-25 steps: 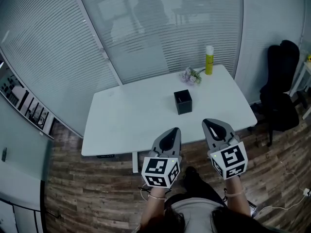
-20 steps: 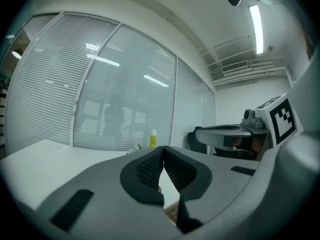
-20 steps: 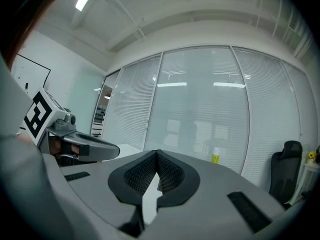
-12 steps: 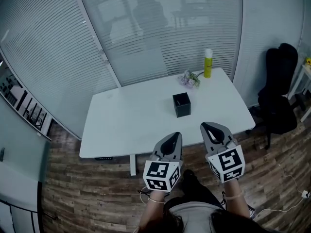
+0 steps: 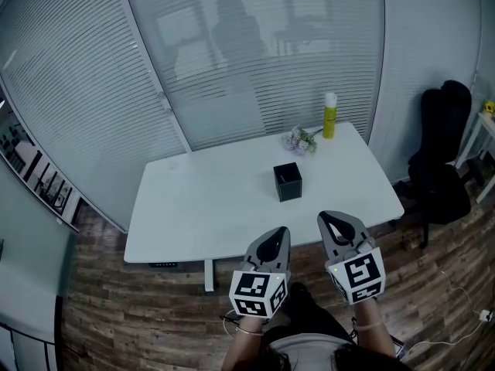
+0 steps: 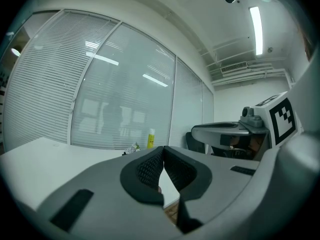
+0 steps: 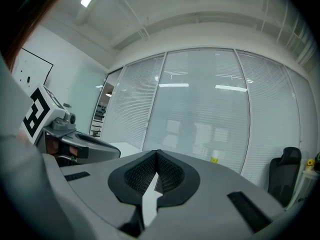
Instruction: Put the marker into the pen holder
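A black square pen holder point(image 5: 287, 182) stands near the middle of the white table point(image 5: 201, 199). No marker shows in any view. My left gripper point(image 5: 279, 231) hovers at the table's near edge, jaws shut with nothing between them, as the left gripper view point(image 6: 163, 148) shows. My right gripper point(image 5: 329, 217) is beside it, a little to the right, also shut and empty point(image 7: 157, 153). Both point toward the table and stay short of the holder.
A yellow-green bottle point(image 5: 330, 116) and a small bunch of flowers point(image 5: 300, 140) sit at the table's far right edge. A black chair point(image 5: 439, 157) stands right of the table. Glass walls with blinds rise behind it. The floor is wood planks.
The whole scene has slid slightly downward in the head view. Both grippers stay shut at the table's near edge, side by side as before.
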A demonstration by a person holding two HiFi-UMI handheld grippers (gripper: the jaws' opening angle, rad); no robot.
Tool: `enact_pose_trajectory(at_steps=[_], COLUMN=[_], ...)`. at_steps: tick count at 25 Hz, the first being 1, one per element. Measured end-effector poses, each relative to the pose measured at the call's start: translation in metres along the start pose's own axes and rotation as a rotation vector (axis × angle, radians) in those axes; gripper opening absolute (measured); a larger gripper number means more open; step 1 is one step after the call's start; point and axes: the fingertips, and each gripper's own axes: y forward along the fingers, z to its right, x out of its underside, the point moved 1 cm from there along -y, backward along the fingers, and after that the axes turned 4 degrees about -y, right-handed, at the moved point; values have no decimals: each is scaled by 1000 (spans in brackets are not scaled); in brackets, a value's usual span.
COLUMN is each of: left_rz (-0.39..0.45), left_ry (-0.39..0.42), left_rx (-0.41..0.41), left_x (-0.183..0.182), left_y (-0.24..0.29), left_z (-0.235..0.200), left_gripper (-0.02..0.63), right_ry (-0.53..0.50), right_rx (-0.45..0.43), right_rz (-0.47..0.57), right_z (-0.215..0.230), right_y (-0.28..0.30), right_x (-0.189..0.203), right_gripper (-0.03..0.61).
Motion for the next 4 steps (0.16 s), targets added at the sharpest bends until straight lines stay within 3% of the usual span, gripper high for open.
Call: enact_pose_trajectory(at_steps=[4], left_rz=[-11], left_ry=[-6], left_rx=[1], left_x=[5], left_y=[1], left_z=[-2], left_gripper=[19], right_ry=[-3], right_rx=[6], right_rz=[15], right_z=[1], right_y=[1], right_x=[1], right_gripper=[28])
